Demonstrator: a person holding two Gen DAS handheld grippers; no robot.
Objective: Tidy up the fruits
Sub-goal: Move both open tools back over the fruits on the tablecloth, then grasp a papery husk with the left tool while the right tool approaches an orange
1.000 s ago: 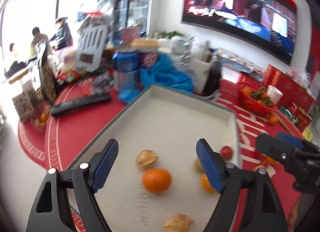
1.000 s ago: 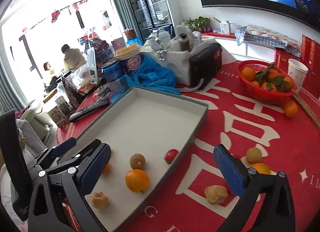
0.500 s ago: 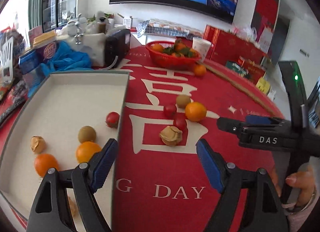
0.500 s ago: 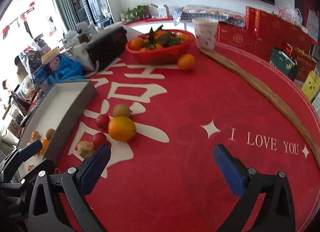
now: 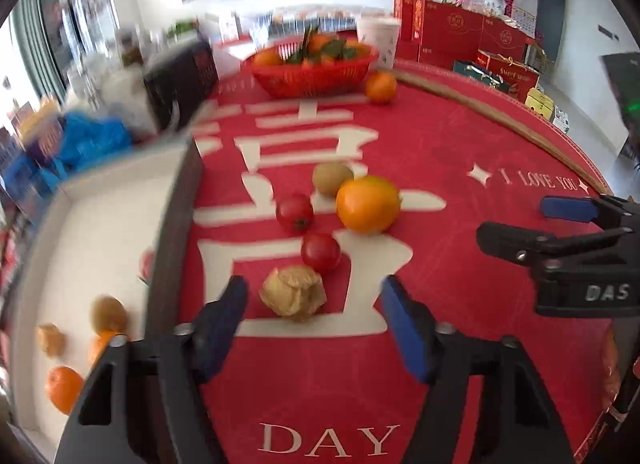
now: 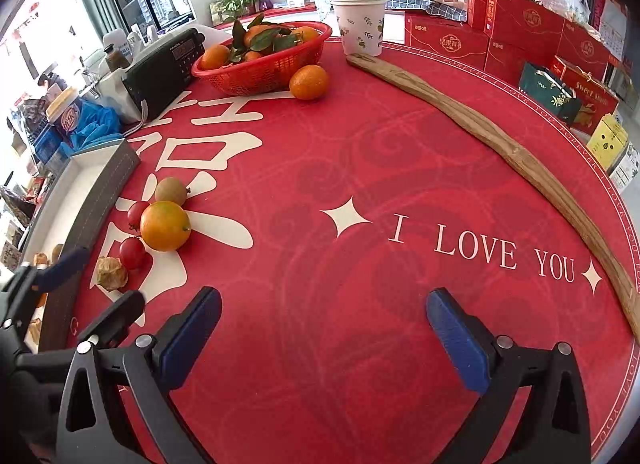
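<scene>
On the red tablecloth lie a papery husk fruit (image 5: 293, 293), two cherry tomatoes (image 5: 320, 251) (image 5: 294, 212), an orange (image 5: 367, 204) and a brown kiwi (image 5: 332, 178). My left gripper (image 5: 314, 318) hangs just short of the husk fruit, its jaws closing, pads apart and touching nothing. The grey tray (image 5: 168, 224) to the left holds oranges (image 5: 63, 388), a kiwi (image 5: 108, 313) and another husk fruit (image 5: 51, 339). My right gripper (image 6: 323, 334) stands open over bare cloth, right of the same fruit group: husk fruit (image 6: 111, 273), orange (image 6: 165, 226).
At the back stand a red basket (image 6: 264, 64) of leafy oranges, a loose orange (image 6: 309, 82), a paper cup (image 6: 361, 24) and a black radio (image 6: 164, 64). A long wooden stick (image 6: 500, 144) curves along the right. Red gift boxes (image 6: 520, 28) sit beyond the table.
Both grippers swung from over the tray to the right, onto the red cloth. The left one came down close to the husk fruit and its jaws narrowed.
</scene>
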